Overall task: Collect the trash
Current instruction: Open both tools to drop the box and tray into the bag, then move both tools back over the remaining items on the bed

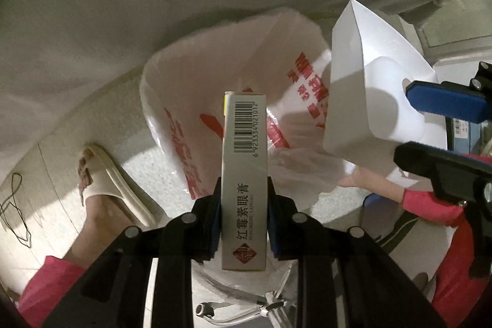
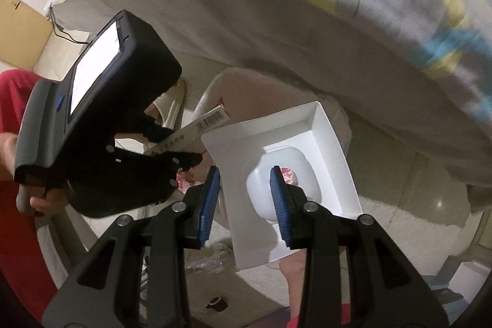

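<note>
Your carton points lengthwise down at the bag.
Your left gripper (image 1: pixel 244 217) clamps the grey barcoded ointment carton (image 1: pixel 244 174) above the red-printed plastic bag (image 1: pixel 184 112); your right gripper (image 2: pixel 246 205) pinches a white moulded tray (image 2: pixel 276 174) beside it.

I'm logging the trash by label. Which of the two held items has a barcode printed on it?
The slim grey cardboard box clamped in the left gripper carries the barcode; the white moulded plastic tray in the right gripper is plain.
</note>
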`<state>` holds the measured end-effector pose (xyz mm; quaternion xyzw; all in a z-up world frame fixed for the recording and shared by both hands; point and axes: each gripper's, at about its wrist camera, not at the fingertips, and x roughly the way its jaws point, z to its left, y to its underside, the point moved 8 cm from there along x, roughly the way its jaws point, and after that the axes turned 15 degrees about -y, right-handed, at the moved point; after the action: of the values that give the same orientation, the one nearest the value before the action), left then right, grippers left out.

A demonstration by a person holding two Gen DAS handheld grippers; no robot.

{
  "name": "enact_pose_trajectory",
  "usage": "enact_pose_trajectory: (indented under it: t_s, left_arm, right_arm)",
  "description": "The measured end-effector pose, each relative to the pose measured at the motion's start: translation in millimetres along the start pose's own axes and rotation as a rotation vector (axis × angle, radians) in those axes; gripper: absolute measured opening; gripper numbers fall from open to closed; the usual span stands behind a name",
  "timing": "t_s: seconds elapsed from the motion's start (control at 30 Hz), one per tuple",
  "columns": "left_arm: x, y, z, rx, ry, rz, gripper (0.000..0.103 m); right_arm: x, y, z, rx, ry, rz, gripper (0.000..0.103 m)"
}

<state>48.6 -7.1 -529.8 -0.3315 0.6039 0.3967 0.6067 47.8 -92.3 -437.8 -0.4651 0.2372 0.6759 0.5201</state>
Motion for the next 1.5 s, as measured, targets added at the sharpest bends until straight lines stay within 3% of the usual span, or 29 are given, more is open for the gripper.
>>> enact_pose_trajectory:
  t_s: [0.33, 0.8, 0.93, 1.0, 1.17, 1.27, 1.43, 1.5]
  left_arm:
    - [38, -9, -7, -0.060, 0.029, 0.069, 0.024]
    - [64, -18, 1, -0.163, 0.047, 0.144, 0.025]
    - [61, -20, 9, -0.201, 0.036, 0.138, 0.037]
    - [57, -21, 13, -0.230, 0.038, 0.124, 0.045]
    - [38, -26, 25, -0.261, -0.024, 0.057, 0.068]
    - [23, -27, 30, -0.252, -0.073, 0.004, 0.074]
    - [-4, -23, 33, -0.211, -0.124, -0.067, 0.074]
    - [-17, -17, 35, -0.204, -0.153, -0.084, 0.074]
  right_arm:
    - [52, -15, -24, 0.073, -0.012, 0.026, 0.035]
    - [100, -4, -65, 0.190, -0.062, 0.035, 0.040]
    - [105, -4, -69, 0.203, -0.062, 0.037, 0.045]
    - [101, -2, -69, 0.196, -0.049, 0.040, 0.056]
    - [88, -3, -64, 0.174, -0.019, 0.018, 0.069]
    - [76, -4, -61, 0.162, -0.016, -0.007, 0.077]
    - [49, -5, -51, 0.157, 0.015, -0.058, 0.077]
    - [31, -7, -43, 0.134, 0.064, -0.087, 0.081]
